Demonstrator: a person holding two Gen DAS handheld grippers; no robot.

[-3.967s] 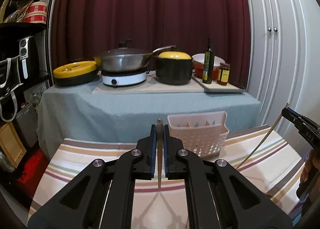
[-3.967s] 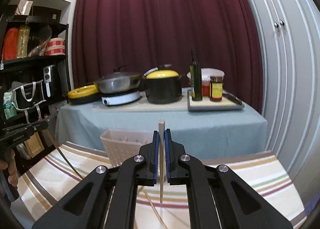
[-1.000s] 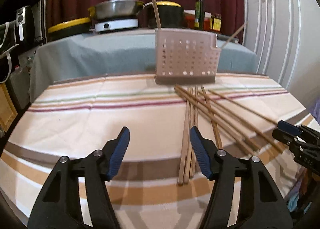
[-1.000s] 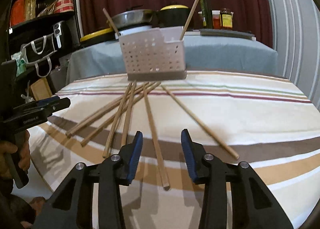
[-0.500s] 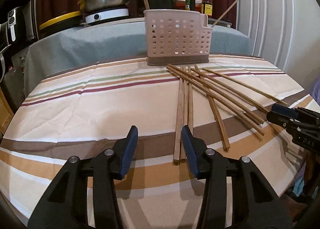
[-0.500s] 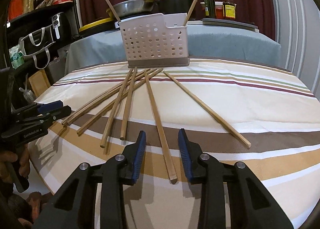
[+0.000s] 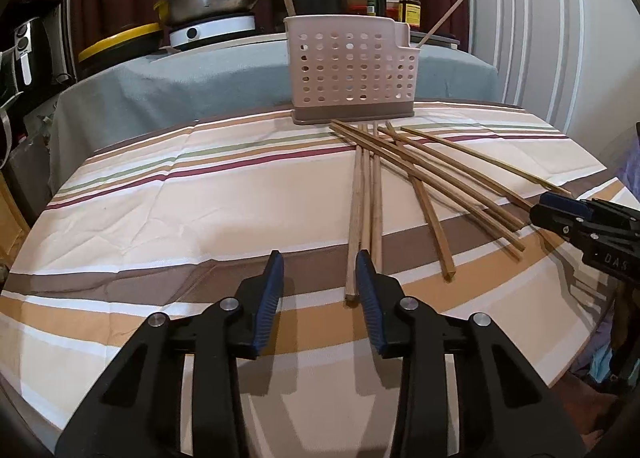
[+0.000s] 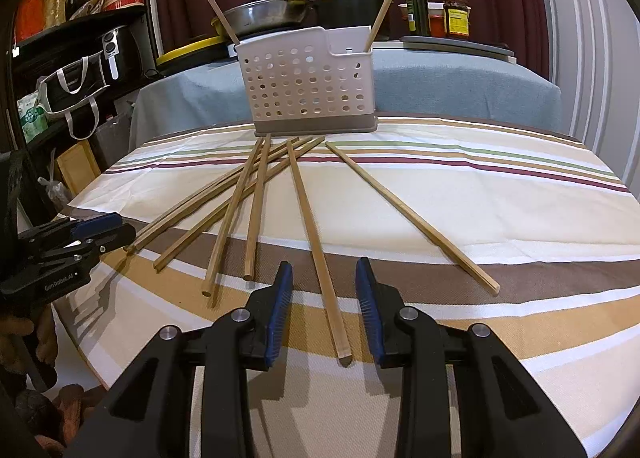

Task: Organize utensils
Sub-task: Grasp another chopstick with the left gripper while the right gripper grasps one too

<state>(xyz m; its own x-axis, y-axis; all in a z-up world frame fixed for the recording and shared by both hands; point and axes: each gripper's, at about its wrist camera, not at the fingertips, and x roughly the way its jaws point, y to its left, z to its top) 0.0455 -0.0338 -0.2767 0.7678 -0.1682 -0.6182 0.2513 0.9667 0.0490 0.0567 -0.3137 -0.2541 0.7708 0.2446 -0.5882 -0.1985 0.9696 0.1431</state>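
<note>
Each camera sits low on its own hand-held gripper and looks forward along the two fingers, close above the near edge of the striped counter (image 7: 168, 194). The left hand-held gripper (image 7: 319, 260) looks from the near left side. The right hand-held gripper (image 8: 324, 266) looks from the near right side. Both face the far edge. Both views share the holed basket (image 7: 352, 70), the chopsticks (image 7: 366, 198) lying before it, and the pots behind. Each view sees the other gripper at its side.
</note>
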